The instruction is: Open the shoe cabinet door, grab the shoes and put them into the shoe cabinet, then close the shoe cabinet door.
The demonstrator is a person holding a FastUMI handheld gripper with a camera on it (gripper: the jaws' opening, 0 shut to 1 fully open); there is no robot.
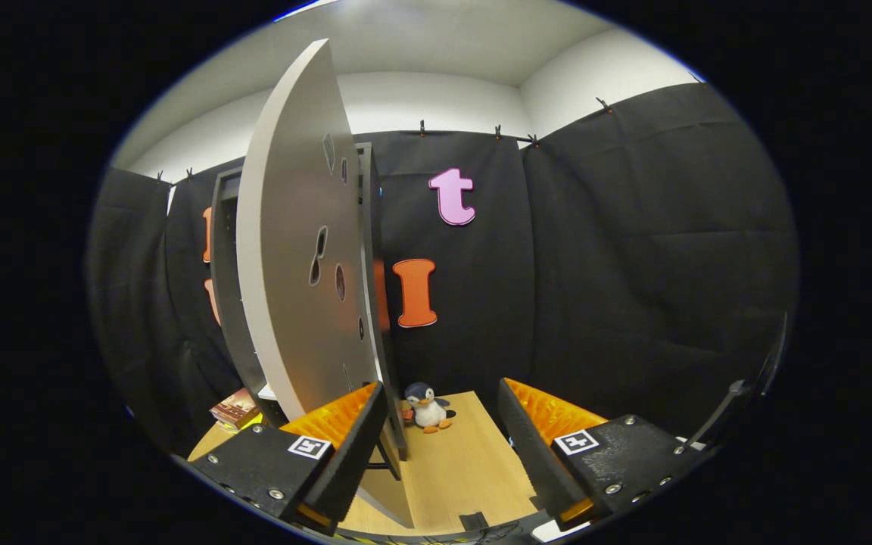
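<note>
the step in hand looks like working the shoe cabinet door [292,250], which stands swung out edge-on from the shoe cabinet [225,250] just behind it. the gripper [442,431] has its jaws wide apart, gripping nothing; the door's lower edge sits just beside the left finger, not between the two. whether shoes are inside i cannot tell. a penguin plush [427,406] stands on the wooden table [455,469] right of the door's foot, a small box [235,409] left of it. next likely calls for pushing the door closed or fetching shoes.

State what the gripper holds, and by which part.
Nothing. The gripper is open; the grey cabinet door stands swung out beside its left finger, with the wooden tabletop between the fingers.
</note>
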